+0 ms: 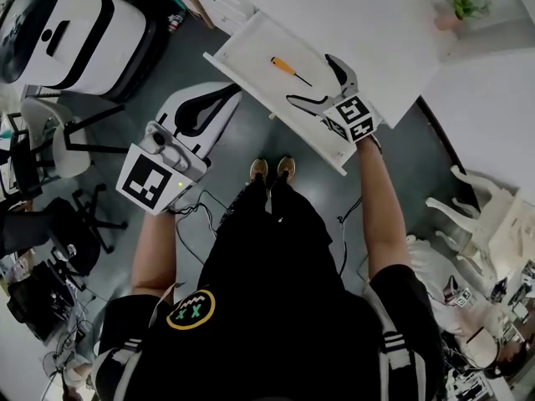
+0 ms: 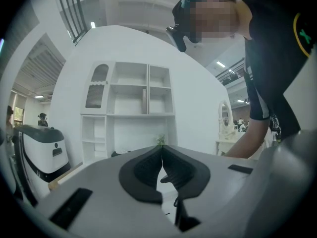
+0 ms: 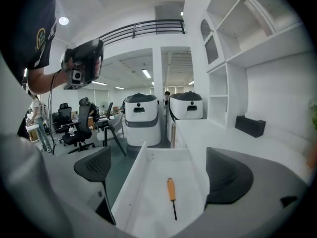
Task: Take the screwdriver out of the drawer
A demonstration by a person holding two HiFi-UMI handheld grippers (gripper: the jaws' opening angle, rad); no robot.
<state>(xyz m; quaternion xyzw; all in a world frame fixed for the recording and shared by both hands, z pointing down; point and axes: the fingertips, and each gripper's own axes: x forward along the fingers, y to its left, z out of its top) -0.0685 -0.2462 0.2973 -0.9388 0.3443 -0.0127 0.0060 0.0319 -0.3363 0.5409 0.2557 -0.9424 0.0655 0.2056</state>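
Observation:
A white drawer [image 1: 251, 53] stands pulled out from the white desk. In it lies a screwdriver [image 1: 288, 70] with an orange handle and a thin dark shaft. My right gripper [image 1: 311, 80] is open over the drawer's near end. One finger is inside the drawer beside the shaft's tip and the other is over the front edge. In the right gripper view the screwdriver [image 3: 171, 192] lies on the drawer floor between the spread pads, apart from both. My left gripper [image 1: 219, 98] hangs left of the drawer above the floor. Its pads [image 2: 148, 170] are pressed together, holding nothing.
The white desk top [image 1: 351, 23] runs behind the drawer, with a black box [image 3: 250, 125] on it and shelving [image 2: 129, 108] above. Two white machines [image 3: 141, 118] stand past the drawer's far end. Office chairs [image 1: 58, 140] sit at the left. The person's feet [image 1: 272, 170] are just below the drawer front.

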